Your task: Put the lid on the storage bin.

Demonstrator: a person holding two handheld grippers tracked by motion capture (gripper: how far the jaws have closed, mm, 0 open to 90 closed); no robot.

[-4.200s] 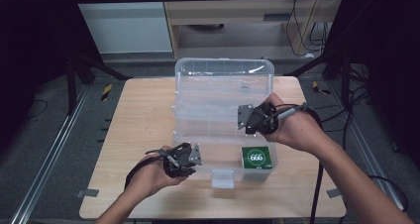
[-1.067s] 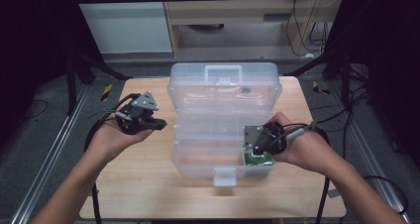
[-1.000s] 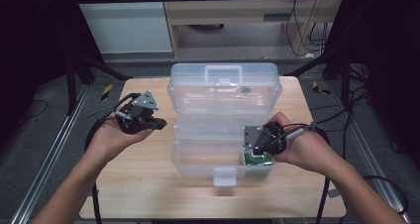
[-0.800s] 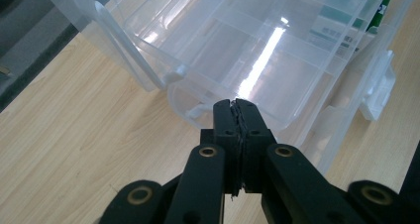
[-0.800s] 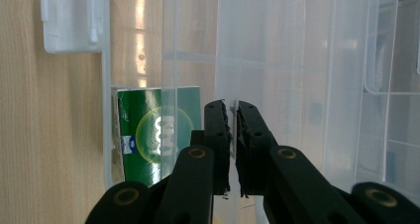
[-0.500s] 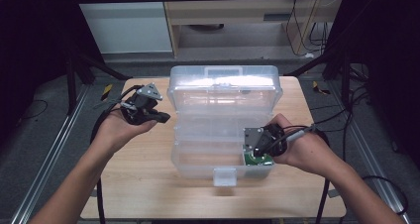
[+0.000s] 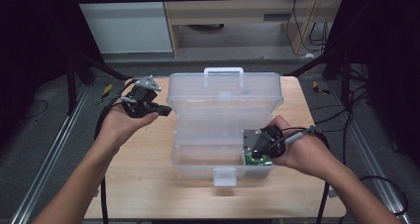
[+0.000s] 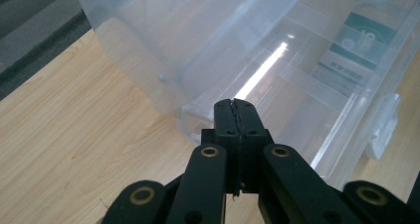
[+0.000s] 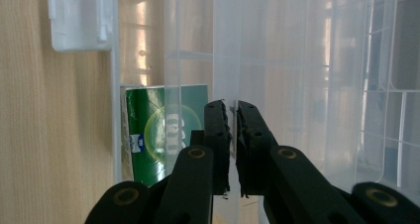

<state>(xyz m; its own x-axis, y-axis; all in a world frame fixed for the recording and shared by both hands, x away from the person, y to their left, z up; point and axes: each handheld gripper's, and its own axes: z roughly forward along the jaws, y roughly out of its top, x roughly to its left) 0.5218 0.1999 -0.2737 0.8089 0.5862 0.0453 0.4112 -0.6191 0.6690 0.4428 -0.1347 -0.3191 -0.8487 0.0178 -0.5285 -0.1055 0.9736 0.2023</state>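
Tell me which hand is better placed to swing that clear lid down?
Left, probably. The left gripper, jaws shut, sits at the lid's left edge, up high. The right gripper is low, pinching the clear box's right wall beside the green packet, seemingly steadying it.

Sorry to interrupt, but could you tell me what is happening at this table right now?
A person is working on a clear plastic storage box that sits on the wooden table. The right tool is clamped on a thin clear wall of the box, near the corner that holds a green packet. The left tool, jaws shut on nothing, is at the box's left side, by the raised lid. The front latch hangs unfastened.
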